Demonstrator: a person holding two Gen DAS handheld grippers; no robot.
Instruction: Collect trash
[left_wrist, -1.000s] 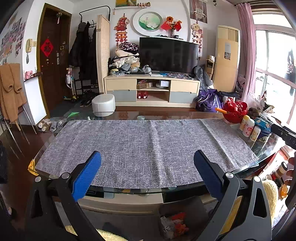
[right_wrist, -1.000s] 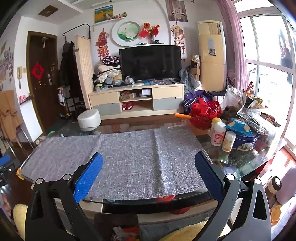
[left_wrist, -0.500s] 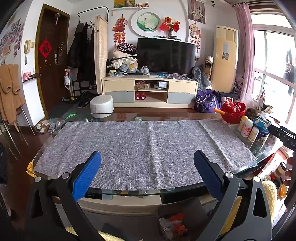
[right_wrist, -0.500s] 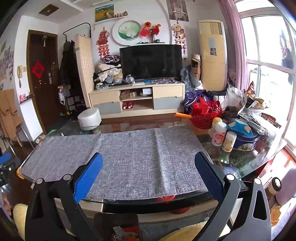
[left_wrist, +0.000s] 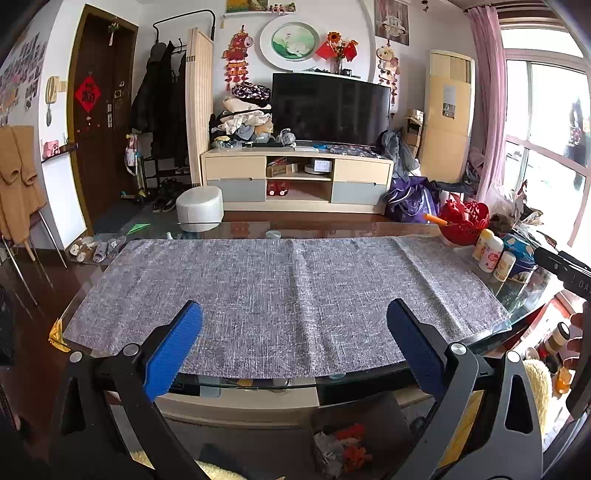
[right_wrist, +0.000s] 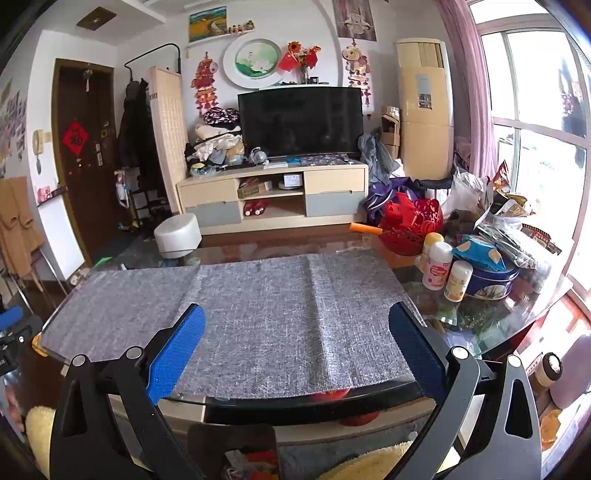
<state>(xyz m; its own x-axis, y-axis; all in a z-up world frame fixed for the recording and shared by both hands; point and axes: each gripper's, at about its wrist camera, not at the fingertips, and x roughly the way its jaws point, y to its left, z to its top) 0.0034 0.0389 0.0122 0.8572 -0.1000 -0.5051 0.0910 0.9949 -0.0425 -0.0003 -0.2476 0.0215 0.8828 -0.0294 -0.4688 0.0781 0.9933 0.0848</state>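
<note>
- A dark bin (left_wrist: 354, 424) is seen on the floor below the near edge of the glass table (left_wrist: 255, 384); crumpled red and white trash (left_wrist: 343, 448) lies inside it.
- In the right wrist view the same bin (right_wrist: 232, 443) is seen below the table's near edge (right_wrist: 295, 400), with red and pale scraps (right_wrist: 247, 461) in it.
- A grey cloth (left_wrist: 280, 295) is spread over most of the table top, and nothing is seen lying on it.
- At the table's right end, beyond the cloth, a red cut-out basket (right_wrist: 410, 221) is set, with an orange stick (right_wrist: 365, 229) jutting from its left side.
- Just in front of the basket three small white bottles (right_wrist: 437, 266) are stood upright beside a blue round tin (right_wrist: 487, 280), on which a blue packet (right_wrist: 478, 254) is laid.
- Crinkled bags and wrappers (right_wrist: 509, 225) are piled behind the tin, at the table's far right corner.
- The left gripper (left_wrist: 293, 347) is held over the table's near edge with its blue fingers (left_wrist: 173, 350) spread wide, nothing between them.
- The right gripper (right_wrist: 295, 350) is held likewise over the near edge, its blue fingers (right_wrist: 177, 350) spread wide and empty.
- Beyond the table's far edge a white round stool (left_wrist: 199, 208) is stood on the floor, before the TV cabinet (left_wrist: 295, 177).
</note>
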